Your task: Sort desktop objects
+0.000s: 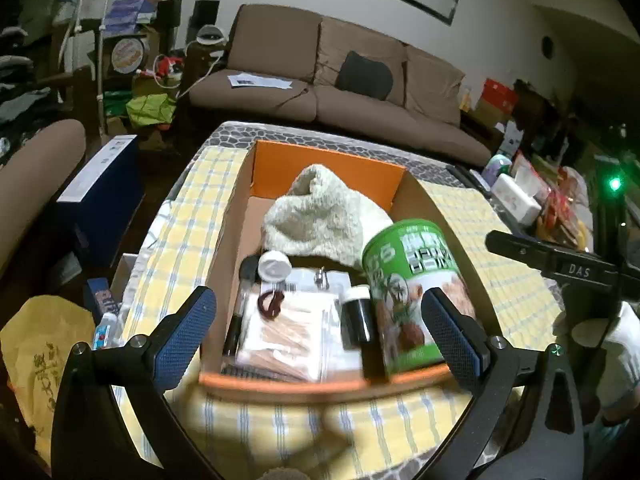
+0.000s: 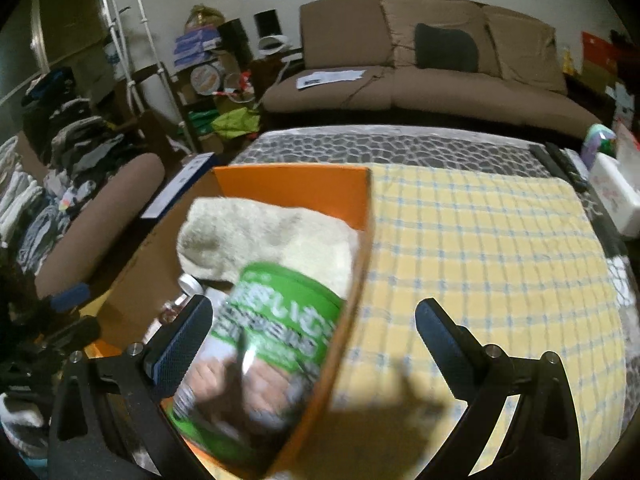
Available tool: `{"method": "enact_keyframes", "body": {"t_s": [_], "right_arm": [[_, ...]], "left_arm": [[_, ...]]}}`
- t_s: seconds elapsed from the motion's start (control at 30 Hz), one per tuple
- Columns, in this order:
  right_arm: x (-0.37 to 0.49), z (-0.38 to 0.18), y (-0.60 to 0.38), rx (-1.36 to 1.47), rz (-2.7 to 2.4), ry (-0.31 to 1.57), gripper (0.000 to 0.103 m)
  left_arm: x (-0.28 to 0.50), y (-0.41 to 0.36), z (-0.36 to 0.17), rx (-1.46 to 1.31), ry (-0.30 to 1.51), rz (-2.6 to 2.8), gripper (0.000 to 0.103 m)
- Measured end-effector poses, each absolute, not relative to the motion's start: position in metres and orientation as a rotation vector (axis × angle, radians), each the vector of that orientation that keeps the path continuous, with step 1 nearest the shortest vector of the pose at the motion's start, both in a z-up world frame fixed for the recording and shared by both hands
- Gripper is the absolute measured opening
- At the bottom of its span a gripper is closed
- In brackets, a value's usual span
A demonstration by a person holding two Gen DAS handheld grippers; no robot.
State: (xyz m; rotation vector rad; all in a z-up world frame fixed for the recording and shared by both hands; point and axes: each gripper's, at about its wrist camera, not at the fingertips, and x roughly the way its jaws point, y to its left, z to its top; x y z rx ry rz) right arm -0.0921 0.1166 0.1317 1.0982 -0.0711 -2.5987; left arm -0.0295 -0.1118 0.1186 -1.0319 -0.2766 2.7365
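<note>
My left gripper (image 1: 318, 334) hangs wide apart over the cardboard box (image 1: 236, 216) — the green can (image 1: 416, 296) stands inside by my right-hand finger. My right gripper (image 2: 314, 344), also spread, straddles the box wall — holding nothing.

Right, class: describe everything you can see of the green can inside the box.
The green can is a tall cylinder with a green top band, white lettering and a printed picture lower down; the material cannot be told. It stands roughly upright, leaning a little, in the cardboard box against its right wall, with the cream towel behind it and a small black bottle close on its left. Both grippers are open and not holding it.
</note>
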Motion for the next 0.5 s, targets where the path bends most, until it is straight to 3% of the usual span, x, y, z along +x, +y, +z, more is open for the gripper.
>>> {"method": "enact_keyframes", "body": {"t_s": [0.2,0.5], "right_arm": [[-0.052,0.124,0.151,1.079,-2.691,-0.206,0.103],[-0.015,0.101,0.182,1.129,-2.803,-0.238,0.103]], "left_arm": [[0.008,-0.105,0.116,-0.968,-0.257,2.766,0.103],[0.036,-0.073,0.089,-1.066,-0.21,2.738,0.103]]}}
